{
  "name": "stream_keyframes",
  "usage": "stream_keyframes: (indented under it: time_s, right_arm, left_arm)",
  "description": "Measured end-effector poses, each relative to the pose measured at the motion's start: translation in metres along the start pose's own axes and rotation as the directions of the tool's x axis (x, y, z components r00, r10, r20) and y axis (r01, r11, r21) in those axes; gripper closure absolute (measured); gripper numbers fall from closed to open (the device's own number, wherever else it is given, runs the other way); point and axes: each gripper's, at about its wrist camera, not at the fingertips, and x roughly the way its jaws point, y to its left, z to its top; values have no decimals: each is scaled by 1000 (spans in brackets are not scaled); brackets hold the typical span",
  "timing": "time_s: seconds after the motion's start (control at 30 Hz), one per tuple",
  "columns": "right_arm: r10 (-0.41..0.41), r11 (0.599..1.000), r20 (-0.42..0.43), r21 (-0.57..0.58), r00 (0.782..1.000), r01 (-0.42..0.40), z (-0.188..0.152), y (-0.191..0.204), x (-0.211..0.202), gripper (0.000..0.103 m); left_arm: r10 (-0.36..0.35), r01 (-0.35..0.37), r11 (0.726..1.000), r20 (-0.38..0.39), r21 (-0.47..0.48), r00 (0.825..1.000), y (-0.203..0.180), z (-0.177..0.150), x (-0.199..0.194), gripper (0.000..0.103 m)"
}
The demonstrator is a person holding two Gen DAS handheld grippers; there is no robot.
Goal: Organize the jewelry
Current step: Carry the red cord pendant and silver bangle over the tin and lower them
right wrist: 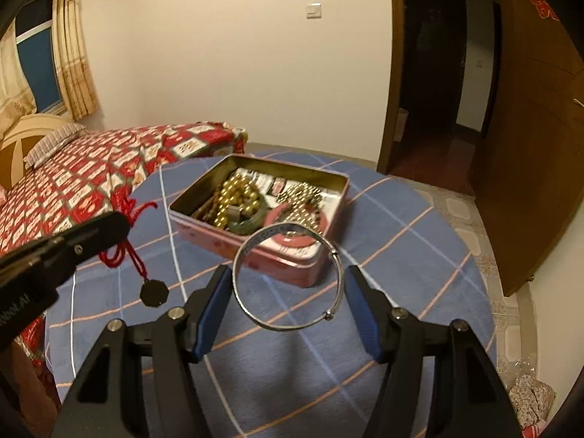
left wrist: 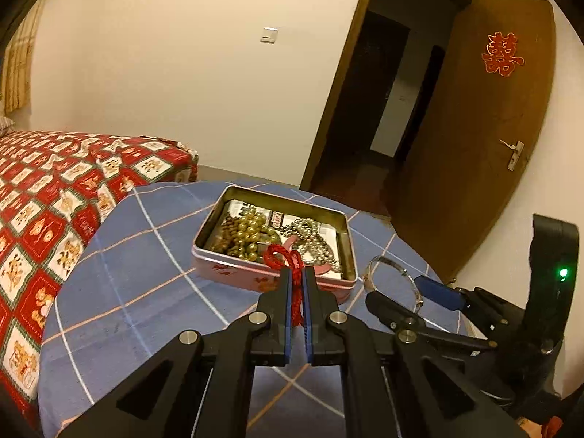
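Evidently the step in hand was carrying two pieces toward the open pink rectangular metal tin (right wrist: 292, 270), which sat on the round bench under a blue checked cloth (right wrist: 401, 226). The left gripper (left wrist: 297, 273) had its jaws clenched on a red braided cord (left wrist: 279, 255); from the other side, a small dark octagonal pendant (right wrist: 154, 294) dangled from that cord below the jaws. The right gripper (right wrist: 288, 284) held a thin silver metal bangle (right wrist: 255, 319) spanned between its blue pads (right wrist: 213, 314), the jaws standing wide across the ring, which hung in the air just in front of the tin's near wall.

Inside the tin lay a strand of gold-coloured beads (right wrist: 237, 193), a strand of silvery beads (right wrist: 303, 193), a string of brown wooden beads (right wrist: 208, 208), a green bangle (right wrist: 248, 224) and a pink bangle (right wrist: 292, 239).

By my count: one tin, two grippers, two pieces in the air, and five pieces that I could make out in the tin, though more may have lain beneath them.

The next move, I judged, called for bringing each piece over the tin's rim and lowering it before letting go, the pendant first clearing the near wall so the cord would not snag, and the silver bangle set down flat.
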Motion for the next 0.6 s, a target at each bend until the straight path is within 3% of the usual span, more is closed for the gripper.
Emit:
stream_keyframes:
  time_s: [0.6]
  right_arm:
    - [-33, 999, 80, -16, 996, 34, 49, -10, -2, 37]
  left_arm:
    - [2, -4, 999, 42, 34, 999, -1, 45, 23, 99]
